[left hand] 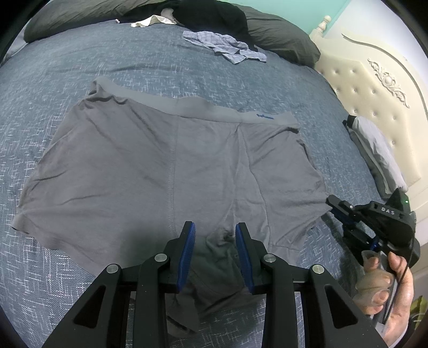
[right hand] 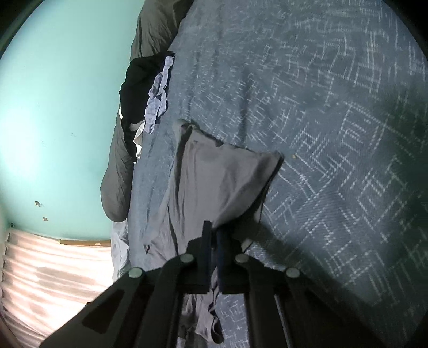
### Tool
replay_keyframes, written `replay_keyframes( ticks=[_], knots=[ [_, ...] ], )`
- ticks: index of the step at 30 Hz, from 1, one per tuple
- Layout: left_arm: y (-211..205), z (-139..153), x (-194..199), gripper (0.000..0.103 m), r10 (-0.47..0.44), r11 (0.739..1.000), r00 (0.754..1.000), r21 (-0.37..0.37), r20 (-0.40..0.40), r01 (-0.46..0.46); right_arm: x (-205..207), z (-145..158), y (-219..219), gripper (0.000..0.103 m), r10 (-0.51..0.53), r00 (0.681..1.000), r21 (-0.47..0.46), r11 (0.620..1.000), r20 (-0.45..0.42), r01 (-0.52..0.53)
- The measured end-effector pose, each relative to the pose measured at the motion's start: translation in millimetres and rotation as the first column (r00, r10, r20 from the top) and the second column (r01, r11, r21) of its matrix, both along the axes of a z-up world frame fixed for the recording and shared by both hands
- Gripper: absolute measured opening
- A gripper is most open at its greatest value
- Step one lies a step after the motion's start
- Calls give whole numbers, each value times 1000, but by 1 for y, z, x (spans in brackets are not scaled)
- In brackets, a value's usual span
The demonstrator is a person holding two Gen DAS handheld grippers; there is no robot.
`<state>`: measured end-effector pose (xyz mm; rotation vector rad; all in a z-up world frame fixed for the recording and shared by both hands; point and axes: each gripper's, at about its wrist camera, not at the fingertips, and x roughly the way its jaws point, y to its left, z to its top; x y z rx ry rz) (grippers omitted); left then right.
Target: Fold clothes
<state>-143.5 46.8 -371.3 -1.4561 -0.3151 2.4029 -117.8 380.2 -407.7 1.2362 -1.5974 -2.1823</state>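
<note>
Grey boxer briefs (left hand: 160, 160) lie spread flat on the blue patterned bedspread (left hand: 80, 67), waistband at the far side. My left gripper (left hand: 215, 230) is at the crotch by the near edge, its blue pads part way closed on a bunch of dark grey fabric. At the briefs' right leg edge is my right gripper (left hand: 330, 202), held by a hand (left hand: 396, 289). In the right wrist view that gripper (right hand: 213, 227) is shut on the leg hem, and the briefs (right hand: 214, 174) rise from the bed towards its jaws.
A blue checked garment (left hand: 224, 46), a black garment (left hand: 211, 13) and a white one (left hand: 145, 22) lie at the far side by dark pillows (left hand: 281, 34). A cream tufted headboard (left hand: 374, 88) stands to the right, with a pale pillow (left hand: 374, 150) against it.
</note>
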Motion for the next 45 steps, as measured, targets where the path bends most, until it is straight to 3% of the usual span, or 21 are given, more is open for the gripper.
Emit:
replay_keyframes(
  ticks=[5,15,31,34,36,45],
  knots=[
    [1,0,0,34,0,1000,1000,-2,-1,0,1,18,-3,2,25,999,-44,999,-37,-27],
    [-2,1,1,34,7,1000,1000,-2,-4,-7,1,-3,4,2,5,995,78,997,104,-13],
    [-19,7,-1,34,38,999,999,7,-16,-38,15,-3,41,6,-79,992,155,986,100,63],
    [-24,9,-2,34,50,999,999,11,-20,-49,15,8,54,11,-95,994,186,979,55,83],
    [-28,11,-3,34,60,998,998,12,-25,-60,11,12,60,29,-85,996,196,978,28,78],
    [-80,25,-1,34,164,986,985,24,-48,-163,-7,7,47,30,36,999,260,965,37,-44]
  ],
)
